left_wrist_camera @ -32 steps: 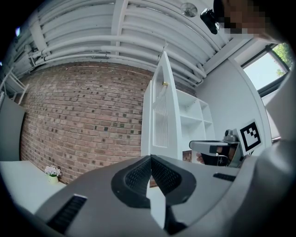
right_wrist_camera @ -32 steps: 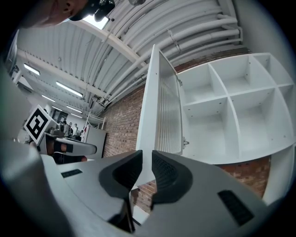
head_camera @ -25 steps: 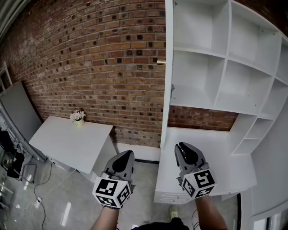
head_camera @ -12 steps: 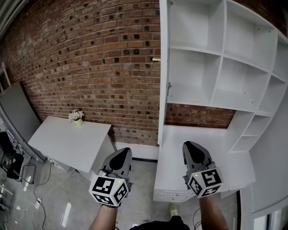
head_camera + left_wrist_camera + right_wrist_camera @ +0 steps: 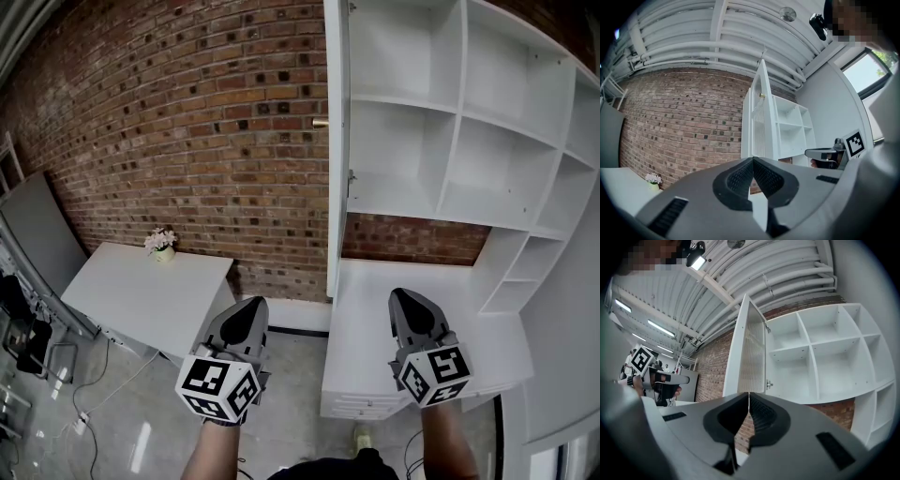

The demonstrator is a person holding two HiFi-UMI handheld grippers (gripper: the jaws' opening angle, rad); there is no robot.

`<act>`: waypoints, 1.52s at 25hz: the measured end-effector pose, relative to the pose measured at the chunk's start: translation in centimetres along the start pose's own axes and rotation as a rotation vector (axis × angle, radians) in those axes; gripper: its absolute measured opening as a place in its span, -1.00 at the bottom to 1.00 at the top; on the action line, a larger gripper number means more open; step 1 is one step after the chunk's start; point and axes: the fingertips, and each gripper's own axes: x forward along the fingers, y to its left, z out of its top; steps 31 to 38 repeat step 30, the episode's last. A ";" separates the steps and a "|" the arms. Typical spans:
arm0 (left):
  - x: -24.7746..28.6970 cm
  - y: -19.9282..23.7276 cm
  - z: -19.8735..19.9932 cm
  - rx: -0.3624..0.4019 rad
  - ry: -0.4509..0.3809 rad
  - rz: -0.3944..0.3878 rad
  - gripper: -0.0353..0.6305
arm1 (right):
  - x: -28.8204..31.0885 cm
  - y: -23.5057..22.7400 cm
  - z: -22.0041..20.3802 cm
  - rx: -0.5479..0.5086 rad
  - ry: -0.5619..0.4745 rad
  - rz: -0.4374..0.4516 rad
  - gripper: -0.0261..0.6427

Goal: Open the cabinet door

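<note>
Head view shows the cabinet door (image 5: 334, 141) wide open. Below it, left gripper (image 5: 251, 307) and right gripper (image 5: 404, 297) — jaws together, empty.

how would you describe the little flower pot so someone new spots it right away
Find the brick wall left of the white cabinet; a white table stands in front of it. The flower pot sits at the table's back edge by the bricks, the only thing on that tabletop, with pale blooms.
</note>
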 end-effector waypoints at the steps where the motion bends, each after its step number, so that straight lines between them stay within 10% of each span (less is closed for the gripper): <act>1: 0.0 0.0 0.1 0.001 0.000 0.000 -0.88 | -0.1 -0.2 0.0 -0.001 0.002 -0.003 -0.89; 38: 0.3 -0.1 0.0 0.001 0.002 0.008 -0.88 | -0.3 -1.0 -0.3 -0.023 0.024 -0.008 -0.91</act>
